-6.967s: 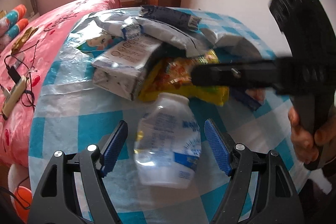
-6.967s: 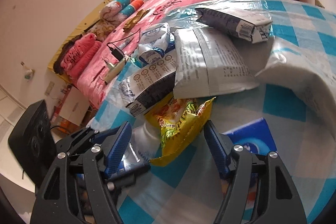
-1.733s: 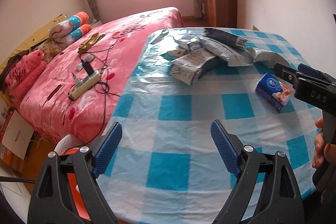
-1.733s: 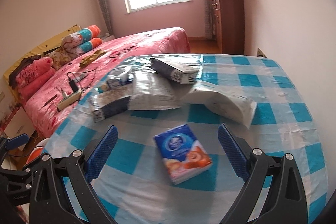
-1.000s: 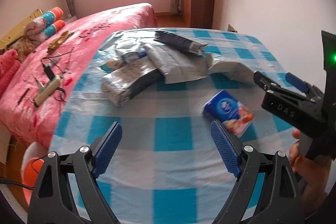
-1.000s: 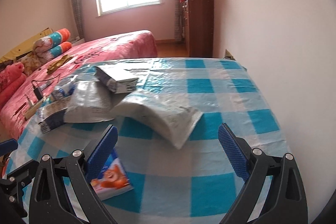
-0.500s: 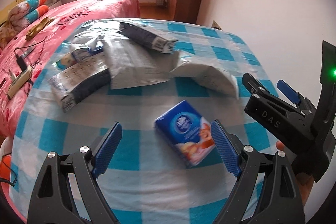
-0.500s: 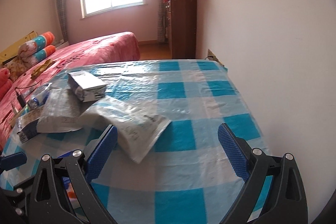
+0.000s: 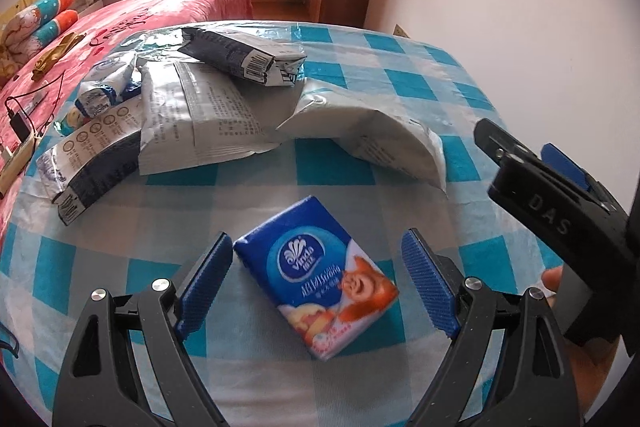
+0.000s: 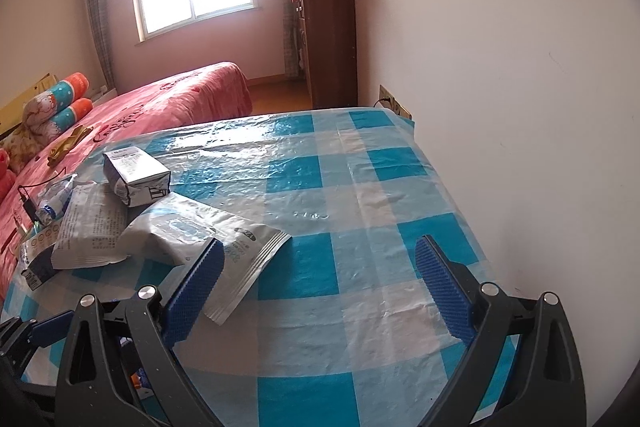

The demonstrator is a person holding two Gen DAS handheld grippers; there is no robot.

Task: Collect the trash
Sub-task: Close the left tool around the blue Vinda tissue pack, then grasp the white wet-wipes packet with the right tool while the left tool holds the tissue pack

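Since the tissue pack (image 9: 320, 277) sits right between the left gripper's (image 9: 318, 285) spread jaws, long axis running 11-to-5, left's clearly nearer than the empty, spread right gripper (image 10: 320, 291).

Glossy plastic tablecloth (image 10: 360, 187), shiny foil pouches (image 9: 200, 119), glossy tissue pack (image 9: 316, 275).

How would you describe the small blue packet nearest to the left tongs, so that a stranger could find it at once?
Look at the table with the blue-and-white checked cloth. Near its front edge, apart from the heap of silvery bags farther back, lies the tissue packet, between the open fingers of the left tongs. It alone is bright blue, with a round white logo and an orange cartoon figure.
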